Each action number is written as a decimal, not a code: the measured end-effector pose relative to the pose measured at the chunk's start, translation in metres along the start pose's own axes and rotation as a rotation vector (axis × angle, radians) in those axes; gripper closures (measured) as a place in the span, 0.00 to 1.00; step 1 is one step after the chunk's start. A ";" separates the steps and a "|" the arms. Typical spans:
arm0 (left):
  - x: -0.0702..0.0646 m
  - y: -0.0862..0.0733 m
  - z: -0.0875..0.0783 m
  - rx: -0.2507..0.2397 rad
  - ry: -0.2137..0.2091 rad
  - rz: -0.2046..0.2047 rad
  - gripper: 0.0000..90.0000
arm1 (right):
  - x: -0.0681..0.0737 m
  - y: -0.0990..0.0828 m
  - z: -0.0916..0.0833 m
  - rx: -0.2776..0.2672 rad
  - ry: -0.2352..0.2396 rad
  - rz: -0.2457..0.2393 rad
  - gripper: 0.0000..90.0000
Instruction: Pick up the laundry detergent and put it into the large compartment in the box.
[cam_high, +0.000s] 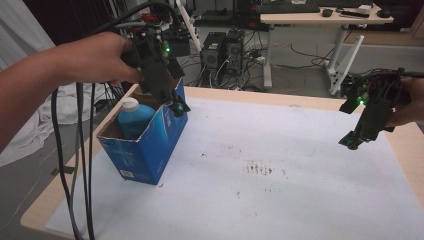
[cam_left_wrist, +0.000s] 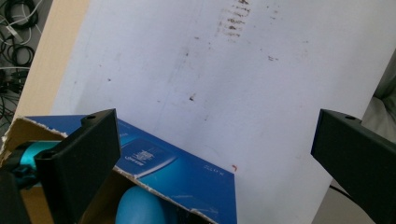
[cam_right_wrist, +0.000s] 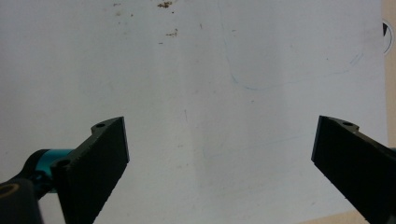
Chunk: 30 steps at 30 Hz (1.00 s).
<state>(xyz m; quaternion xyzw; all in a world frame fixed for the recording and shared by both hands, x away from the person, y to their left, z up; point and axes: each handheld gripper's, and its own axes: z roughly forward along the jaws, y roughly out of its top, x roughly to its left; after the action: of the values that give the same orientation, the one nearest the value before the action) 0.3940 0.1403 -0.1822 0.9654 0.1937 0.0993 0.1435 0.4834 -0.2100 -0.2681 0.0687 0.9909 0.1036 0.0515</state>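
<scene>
Hovering over the far right corner of the blue cardboard box, the left gripper points down and a little to the right, and its jaws stand wide apart with nothing between them. The box stands at the left side of the white mat, open at the top, with its long axis running from the near left to the far right. Inside it a blue bottle with a white cap stands upright, below and to the left of the jaws, near but not touching them. The left hand holds its gripper high, and I judge it clearly nearer to the box and bottle. At the right edge, the right gripper hangs tilted down over bare mat, jaws also apart, well apart from the box
</scene>
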 end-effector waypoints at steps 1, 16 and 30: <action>-0.001 0.002 0.002 0.010 -0.011 0.007 0.02 | 0.000 -0.001 0.000 0.001 -0.001 -0.006 0.03; -0.015 0.042 0.047 0.079 -0.030 -0.004 0.02 | 0.001 -0.005 0.004 -0.004 0.010 0.004 0.03; -0.015 0.064 0.087 0.123 -0.010 0.046 0.02 | 0.002 -0.003 0.011 0.006 0.014 -0.004 0.03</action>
<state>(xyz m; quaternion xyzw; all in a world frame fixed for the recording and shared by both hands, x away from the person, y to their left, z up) 0.4241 0.0566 -0.2460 0.9771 0.1765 0.0857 0.0824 0.4826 -0.2102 -0.2797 0.0662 0.9917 0.1012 0.0444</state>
